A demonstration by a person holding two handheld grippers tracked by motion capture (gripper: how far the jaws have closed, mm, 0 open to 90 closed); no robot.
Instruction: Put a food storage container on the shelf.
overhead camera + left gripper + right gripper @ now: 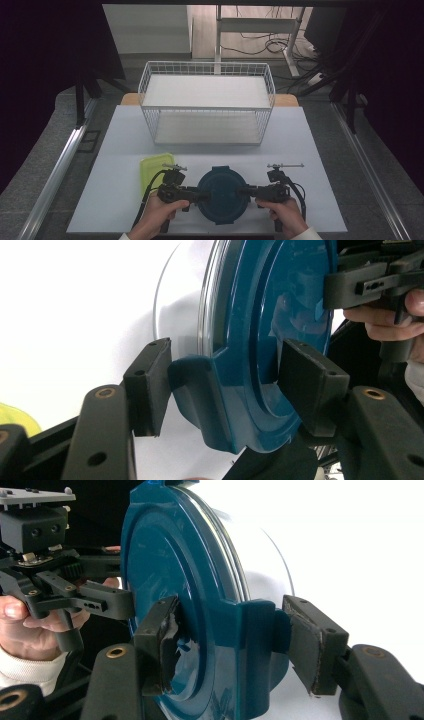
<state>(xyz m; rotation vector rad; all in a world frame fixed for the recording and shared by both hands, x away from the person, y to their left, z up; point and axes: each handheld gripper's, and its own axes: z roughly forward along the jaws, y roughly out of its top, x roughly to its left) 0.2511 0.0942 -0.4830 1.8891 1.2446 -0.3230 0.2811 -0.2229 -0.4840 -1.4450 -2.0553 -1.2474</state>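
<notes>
- Blue lid sits on a clear round container, at the near edge of the white surface, between the two hands.
- Left hand-held gripper comes in from the lid's left side, pointing level twd the centre; left hand wraps its body.
- Left gripper view: jaws straddle the lid's side latch tab. One pad touches the tab's outer face, the other pad lies on the lid's top. Closed on the tab.
- Right hand-held gripper comes in from the lid's right side, mirror of the left; right hand holds it.
- Right gripper view: jaws straddle the opposite tab. Worn pad on the lid's top, other pad vs. the tab's outer face. Closed on that tab too.
- Both grippers gripping the lid at opposite tabs; lid flat on the container, seated.
- Green-yellow lid lies flat just left of the blue lid, behind the left gripper.
- Wire basket, white, 2 tiers, stands farther back at mid surface, well apart from the lid.
</notes>
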